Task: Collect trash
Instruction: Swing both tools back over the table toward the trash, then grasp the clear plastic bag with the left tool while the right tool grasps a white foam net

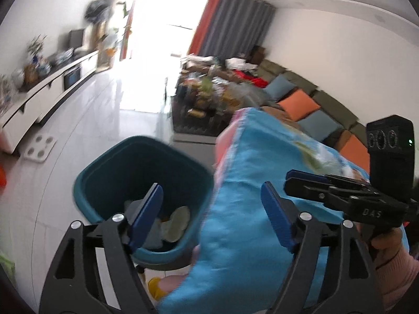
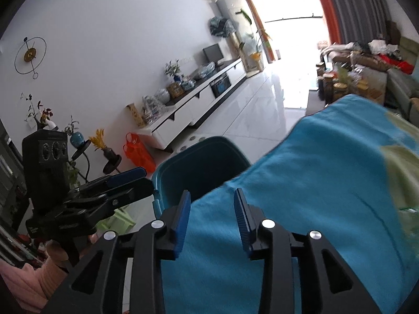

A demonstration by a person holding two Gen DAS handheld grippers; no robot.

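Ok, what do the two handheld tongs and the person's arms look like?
Both tongs, left and right, are black skeletal frames with silver pivot bolts and ribbed blue finger pads. The right one bears white "DAS" lettering and a boxy black camera block. Pink ribbed sleeves cover the arms.

My left gripper (image 1: 210, 210) has black cut-out arms, silver pivot screws and ridged blue fingertip pads (image 1: 146, 217). My right gripper (image 2: 212, 217) is built the same; seen from the left wrist its black body reads "DAS". A pink ribbed sleeve (image 1: 395, 272) covers my right wrist.
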